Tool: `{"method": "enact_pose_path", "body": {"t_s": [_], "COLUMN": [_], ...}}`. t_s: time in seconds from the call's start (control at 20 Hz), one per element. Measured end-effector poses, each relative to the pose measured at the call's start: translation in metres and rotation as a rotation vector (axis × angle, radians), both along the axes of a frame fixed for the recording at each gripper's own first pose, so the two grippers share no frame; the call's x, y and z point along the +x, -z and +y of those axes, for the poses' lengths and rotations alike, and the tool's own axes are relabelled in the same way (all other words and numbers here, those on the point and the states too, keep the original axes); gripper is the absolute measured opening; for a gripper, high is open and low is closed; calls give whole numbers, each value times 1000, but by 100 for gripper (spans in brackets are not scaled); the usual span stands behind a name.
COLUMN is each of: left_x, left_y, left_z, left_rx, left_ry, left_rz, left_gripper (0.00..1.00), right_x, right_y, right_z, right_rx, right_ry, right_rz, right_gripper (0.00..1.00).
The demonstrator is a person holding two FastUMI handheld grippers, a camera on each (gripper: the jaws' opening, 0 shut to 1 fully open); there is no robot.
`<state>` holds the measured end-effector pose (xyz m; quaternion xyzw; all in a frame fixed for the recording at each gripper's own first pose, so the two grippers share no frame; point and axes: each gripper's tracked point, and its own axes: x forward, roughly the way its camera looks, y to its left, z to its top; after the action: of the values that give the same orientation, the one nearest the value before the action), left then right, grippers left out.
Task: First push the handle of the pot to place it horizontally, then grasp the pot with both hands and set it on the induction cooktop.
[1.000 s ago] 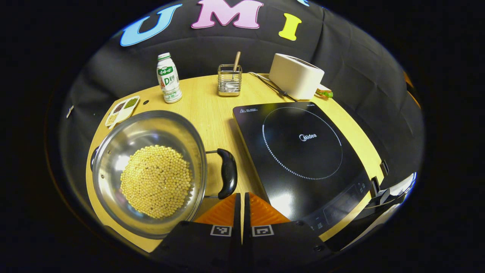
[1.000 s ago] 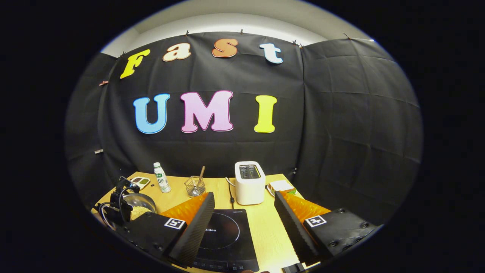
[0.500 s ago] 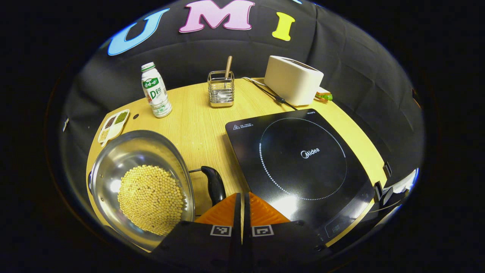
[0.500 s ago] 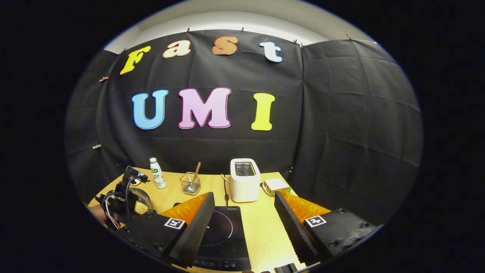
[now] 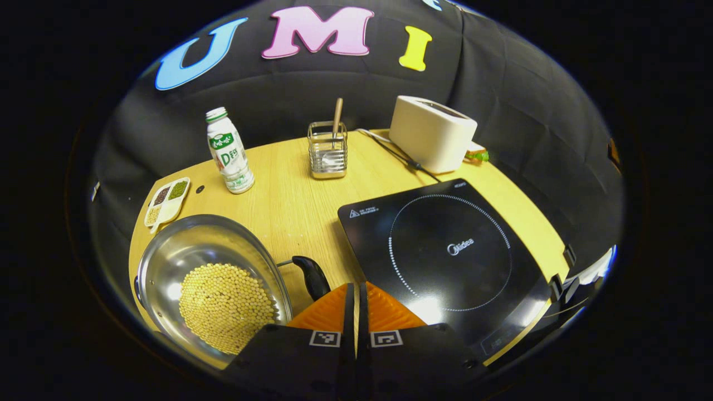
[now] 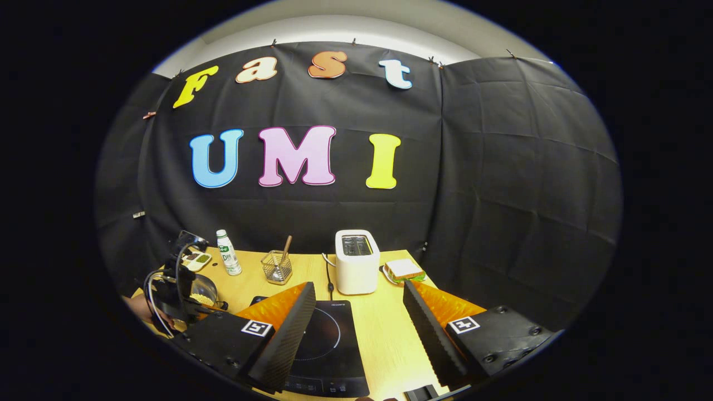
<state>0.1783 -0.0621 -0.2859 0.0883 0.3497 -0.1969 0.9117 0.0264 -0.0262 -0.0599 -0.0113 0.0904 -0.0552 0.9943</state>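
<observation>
Pot handle half hidden behind closed left claw, right claw open.

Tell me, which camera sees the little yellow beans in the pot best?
The left gripper view: it looks down into the pot, so the beans show as a round heap. The right gripper view catches a small patch of beans behind the left gripper.

A shiny steel pot sits on the wooden table, near its front-left corner, holding a round heap of pale yellow beans. Its black handle sticks out on the side toward the cooktop. The black glass induction cooktop lies flat just beside the pot, apart from it, with a dotted ring marked on its bare top.
</observation>
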Motion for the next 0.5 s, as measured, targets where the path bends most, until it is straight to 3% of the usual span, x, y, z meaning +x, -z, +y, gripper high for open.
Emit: {"method": "enact_pose_path", "body": {"t_s": [0.25,0.5], "left_x": [-36,-71], "left_y": [-56,-98], "left_z": [37,129], "left_rx": [-150,-162], "left_ry": [-107,-238], "left_rz": [-137,-248], "left_gripper": [5,13], "right_x": [6,2], "right_y": [9,19], "right_z": [40,98], "right_rx": [31,48], "right_ry": [-41,-115], "right_rz": [19,39], "right_gripper": [98,98]}}
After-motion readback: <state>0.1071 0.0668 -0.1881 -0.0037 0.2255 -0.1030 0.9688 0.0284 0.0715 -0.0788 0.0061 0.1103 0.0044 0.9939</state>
